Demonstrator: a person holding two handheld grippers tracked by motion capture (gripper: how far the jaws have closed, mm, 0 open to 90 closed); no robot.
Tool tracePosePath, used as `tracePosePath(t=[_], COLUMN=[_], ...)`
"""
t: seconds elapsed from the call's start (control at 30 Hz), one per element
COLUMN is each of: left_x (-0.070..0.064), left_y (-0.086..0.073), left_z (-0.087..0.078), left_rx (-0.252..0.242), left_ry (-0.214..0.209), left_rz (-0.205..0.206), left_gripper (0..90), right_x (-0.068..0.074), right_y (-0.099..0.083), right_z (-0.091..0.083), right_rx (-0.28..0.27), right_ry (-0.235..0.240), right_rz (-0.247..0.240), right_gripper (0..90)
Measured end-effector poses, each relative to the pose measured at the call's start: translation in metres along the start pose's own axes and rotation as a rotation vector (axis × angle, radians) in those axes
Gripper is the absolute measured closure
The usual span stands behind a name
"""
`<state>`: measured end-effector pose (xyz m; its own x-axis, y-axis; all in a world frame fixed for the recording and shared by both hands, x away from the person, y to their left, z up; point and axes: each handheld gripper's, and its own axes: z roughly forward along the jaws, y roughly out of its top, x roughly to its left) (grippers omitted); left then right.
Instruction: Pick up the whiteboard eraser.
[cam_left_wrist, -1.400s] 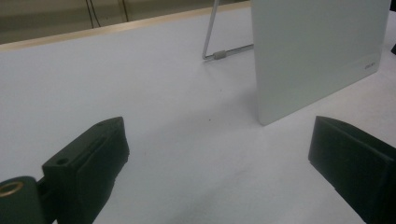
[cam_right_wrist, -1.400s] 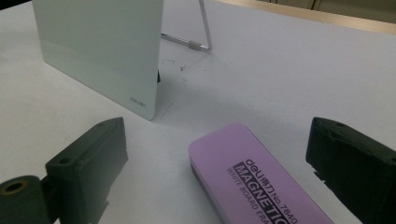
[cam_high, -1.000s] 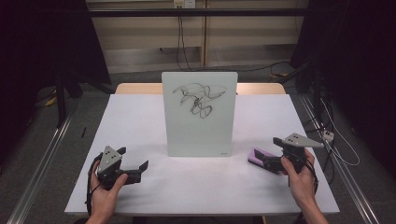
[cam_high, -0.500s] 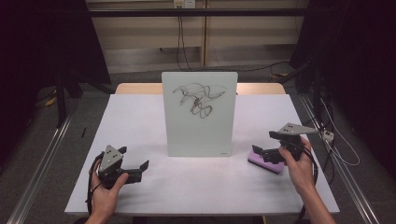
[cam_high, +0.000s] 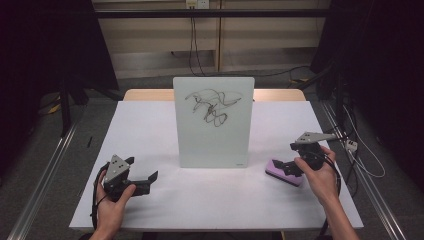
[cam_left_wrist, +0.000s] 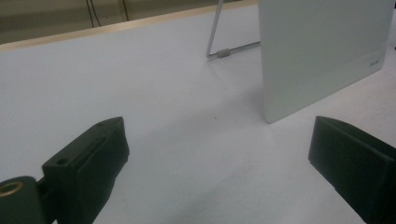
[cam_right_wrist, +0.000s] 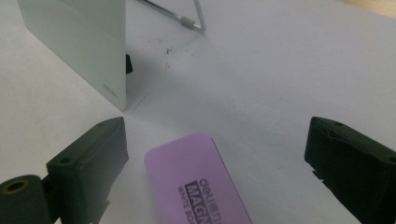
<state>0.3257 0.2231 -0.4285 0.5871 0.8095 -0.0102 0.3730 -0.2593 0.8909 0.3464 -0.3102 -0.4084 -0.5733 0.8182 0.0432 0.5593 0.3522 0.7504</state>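
A small whiteboard (cam_high: 213, 122) stands upright on a wire stand at the table's middle, with black scribbles (cam_high: 210, 106) on its upper half. A purple whiteboard eraser (cam_high: 284, 172) lies flat on the table to the board's right. My right gripper (cam_high: 288, 168) hovers over it, open, and the eraser (cam_right_wrist: 201, 186) sits between the spread jaws without touching them. My left gripper (cam_high: 150, 181) rests at the front left, open and holding nothing, pointed toward the board (cam_left_wrist: 322, 51).
The white tabletop (cam_high: 145, 130) has a wooden strip along its far edge. The board's wire stand (cam_right_wrist: 189, 21) reaches back behind it. Cables (cam_high: 357, 155) trail off the table's right side. Dark floor and metal rails flank the table.
My right gripper has moved forward and left from beside the eraser until its jaws straddle it. The left gripper has barely shifted.
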Motion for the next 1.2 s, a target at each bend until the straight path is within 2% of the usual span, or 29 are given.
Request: tracePosePath(t=[0.03, 0.1, 0.2, 0.27, 0.33, 0.4, 0.43, 0.53, 0.7, 0.8, 0.97, 1.1, 1.2], left_x=[-0.0002, 0.0009, 0.0015, 0.0021, 0.003, 0.0027, 0.0026, 0.0025, 0.0025, 0.003, 0.0021, 0.0018, 0.0015], left_y=[-0.0004, -0.0007, -0.001, -0.0013, -0.0017, -0.0018, -0.0017, -0.0021, -0.0026, -0.0024, -0.0023, -0.0017, -0.0023], left_z=[-0.0001, -0.0012, -0.0019, -0.0017, -0.0012, -0.0007, -0.0007, -0.0013, -0.0014, -0.0007, 0.0008, -0.0003, 0.0007], left_rx=[-0.002, 0.007, -0.002, -0.004, 0.004, 0.004, 0.003, 0.006, 0.001, 0.008, 0.007, 0.01, 0.007], left_ry=[0.0, -0.002, 0.003, -0.005, -0.008, -0.008, -0.009, -0.011, -0.013, -0.015, -0.021, -0.022, -0.022], left_rz=[-0.005, -0.001, -0.008, -0.025, -0.024, -0.028, -0.028, -0.024, -0.034, -0.025, -0.025, -0.015, -0.023], left_gripper=[4.7, 4.7, 4.7, 4.7, 4.7, 4.7, 4.7, 4.7, 4.7, 4.7, 4.7, 4.7, 4.7], right_x=[0.0004, 0.0, -0.0017, -0.0019, -0.0018, -0.0019, -0.0034, -0.0051, -0.0077, -0.0083, -0.0069, -0.0037, -0.0025], right_y=[-0.0006, -0.001, -0.0027, -0.0037, -0.004, -0.0041, -0.0044, -0.0054, -0.007, -0.0081, -0.0091, -0.0102, -0.0102], right_z=[0.0004, 0.0008, 0.0027, 0.0039, 0.0034, 0.0028, 0.0025, 0.0019, 0.0035, 0.0044, 0.0049, 0.0078, 0.0091], right_rx=[0.033, 0.041, 0.061, 0.078, 0.085, 0.096, 0.109, 0.124, 0.168, 0.193, 0.22, 0.254, 0.28], right_ry=[-0.003, -0.002, 0.027, 0.037, 0.049, 0.045, 0.044, 0.056, 0.059, 0.065, 0.087, 0.09, 0.083], right_rz=[-0.021, -0.021, -0.021, -0.041, -0.059, -0.064, -0.083, -0.076, -0.099, -0.112, -0.155, -0.197, -0.217], right_gripper=[6.3, 6.5, 7.3, 9.8, 9.7, 9.7, 9.8, 10.4, 14.2, 15.0, 19.9, 25.3, 26.2])
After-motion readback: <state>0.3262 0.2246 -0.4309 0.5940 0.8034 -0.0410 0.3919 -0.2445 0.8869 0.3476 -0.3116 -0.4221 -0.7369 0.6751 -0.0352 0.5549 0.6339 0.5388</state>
